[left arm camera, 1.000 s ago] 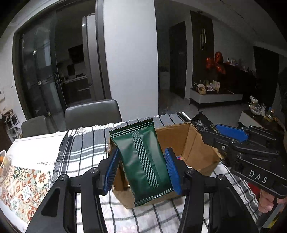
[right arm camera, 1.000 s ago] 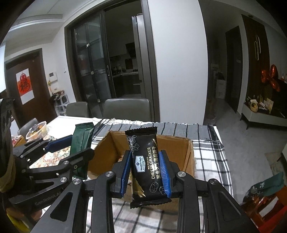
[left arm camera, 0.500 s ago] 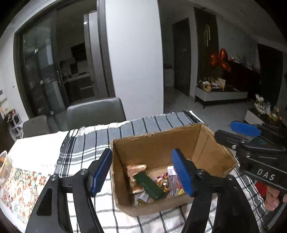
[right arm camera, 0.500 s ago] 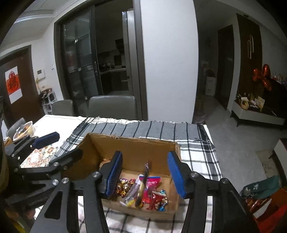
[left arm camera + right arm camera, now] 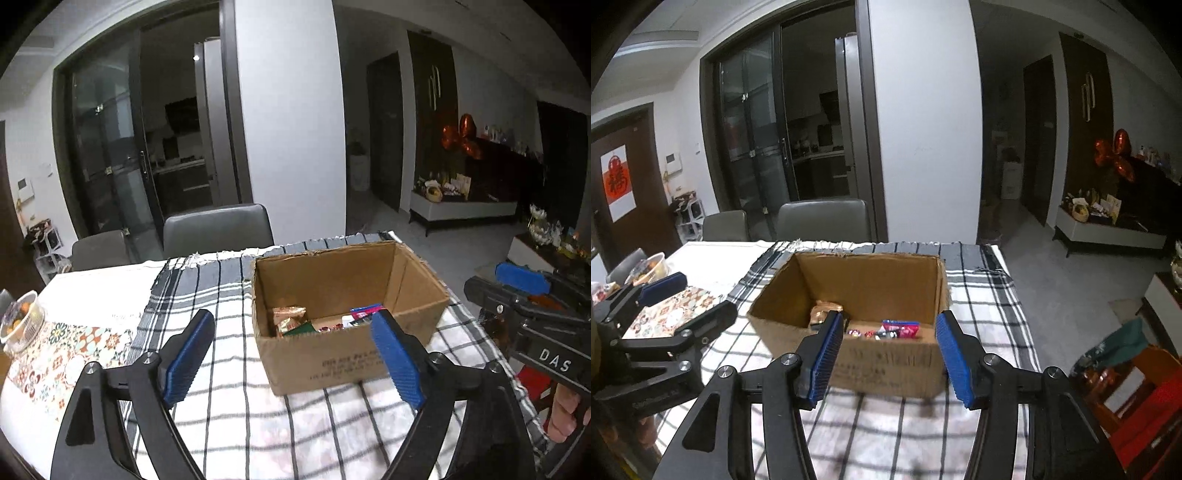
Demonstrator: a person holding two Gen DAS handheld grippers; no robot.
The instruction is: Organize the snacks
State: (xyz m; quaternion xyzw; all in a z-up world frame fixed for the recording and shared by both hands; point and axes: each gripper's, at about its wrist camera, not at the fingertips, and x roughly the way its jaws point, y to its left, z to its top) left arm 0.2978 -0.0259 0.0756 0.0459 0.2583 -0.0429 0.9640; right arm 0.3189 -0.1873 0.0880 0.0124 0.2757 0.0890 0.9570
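An open cardboard box [image 5: 332,365] stands on the checked cloth; it also shows in the right wrist view [image 5: 886,365]. Inside lie several snack packets: a gold one [image 5: 290,319], a green one [image 5: 299,329], a pink one [image 5: 900,328]. My left gripper [image 5: 291,358] is open and empty, held back from the box's near wall. My right gripper [image 5: 890,360] is open and empty, in front of the box. Each gripper shows in the other's view, the right [image 5: 524,295] and the left [image 5: 676,299].
The table has a checked cloth [image 5: 229,413] and a patterned runner [image 5: 55,354] at left. A bowl of food [image 5: 18,321] sits at the far left. Two grey chairs [image 5: 218,230] stand behind the table. The table's right edge drops to the floor [image 5: 1071,288].
Both grippers let go of their packets, the green one and the black cracker pack, into the box. They opened and drew back toward the near side of the table.
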